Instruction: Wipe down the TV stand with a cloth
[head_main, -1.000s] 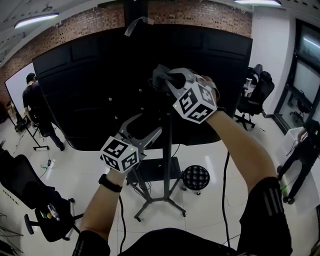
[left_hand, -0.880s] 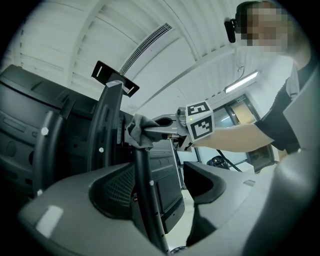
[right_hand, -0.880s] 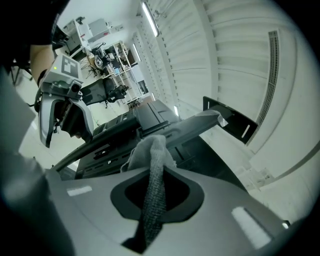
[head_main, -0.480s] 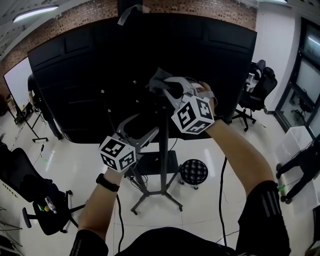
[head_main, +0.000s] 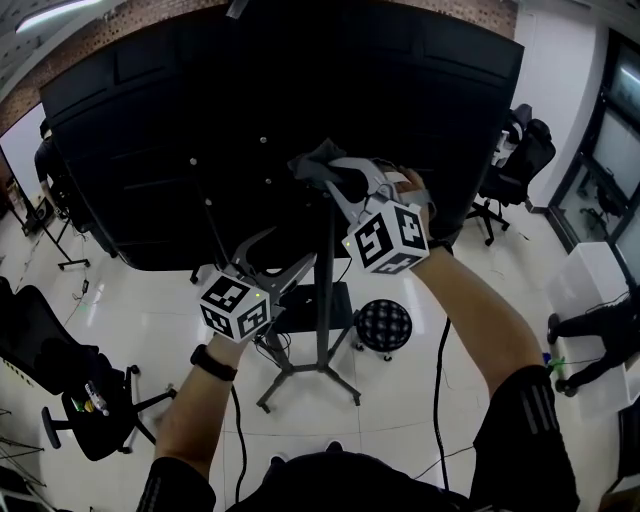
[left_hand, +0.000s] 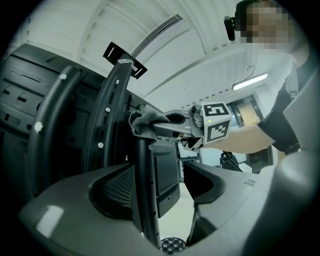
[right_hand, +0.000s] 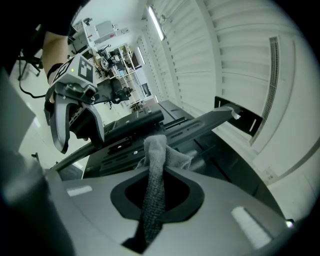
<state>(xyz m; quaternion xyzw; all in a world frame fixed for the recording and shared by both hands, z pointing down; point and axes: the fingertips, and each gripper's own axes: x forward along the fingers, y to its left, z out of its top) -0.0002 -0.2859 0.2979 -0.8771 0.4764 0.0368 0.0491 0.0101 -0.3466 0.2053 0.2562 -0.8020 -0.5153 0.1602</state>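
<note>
Tiled floor (head_main: 130, 320); stand pole (head_main: 325, 290) upright; right gripper (head_main: 335, 183) pinches cloth (head_main: 316, 164); left gripper (head_main: 284, 247) agape astride pole.

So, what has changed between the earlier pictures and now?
The right gripper, shut on the cloth, seems to have slid slightly down the stand pole, though the view itself also shifted. The left gripper stayed open around the pole, gripping nothing.

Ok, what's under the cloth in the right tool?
The cloth, clamped in the right tool, sits against the upper end of the TV stand's upright pole, which runs down below it. The contact spot itself is covered by the cloth.
</note>
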